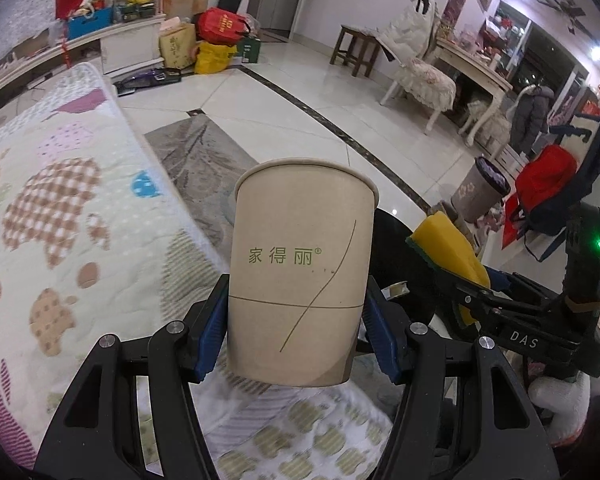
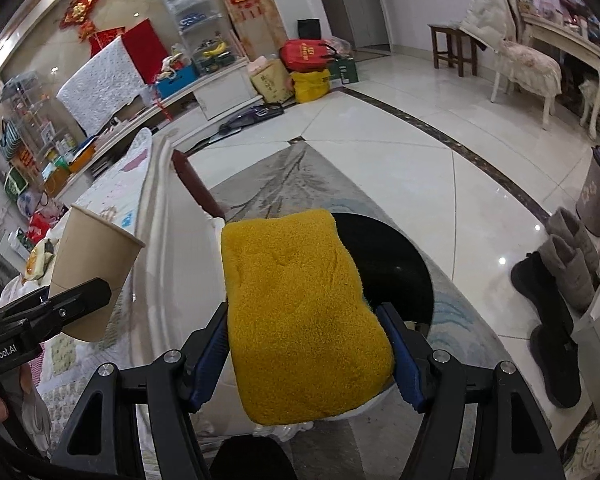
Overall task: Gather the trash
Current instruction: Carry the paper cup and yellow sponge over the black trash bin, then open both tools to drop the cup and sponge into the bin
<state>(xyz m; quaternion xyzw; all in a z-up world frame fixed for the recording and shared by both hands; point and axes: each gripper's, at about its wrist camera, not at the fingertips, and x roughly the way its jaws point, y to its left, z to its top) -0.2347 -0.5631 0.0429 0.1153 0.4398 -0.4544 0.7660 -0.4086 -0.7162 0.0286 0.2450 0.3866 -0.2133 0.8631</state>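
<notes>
Left wrist view first, and the left gripper [image 1: 296, 332] had its blue pads [image 1: 210, 334] clamped on both sides of the paper cup [image 1: 300, 276], low on its wall. The cup stood upright between the fingers, rim up, green characters facing the camera. Below and to the left of the tool lay the patterned quilt [image 1: 60, 208]; ahead of it stretched the grey rug [image 1: 204, 160] and pale tiled floor [image 1: 320, 92]. Off to the right, the right gripper [image 1: 460, 280] came across with the yellow sponge [image 1: 448, 252] pinched in it, and behind the cup showed the black opening of the bin [image 1: 396, 240].

Over to the right wrist view, and the right gripper [image 2: 302, 354] was closed on the yellow sponge [image 2: 300, 316], pads pressing its two long edges, the sponge sticking forward and filling the middle of the frame. Just beyond and beneath its far end sat the black-lined bin [image 2: 396, 272]. To the left, the left gripper [image 2: 52, 312] held the paper cup [image 2: 92, 272], tilted in this view. Far right of the tool stood dark boots [image 2: 548, 320] on the floor, with a grey bucket [image 2: 598, 196] behind them
</notes>
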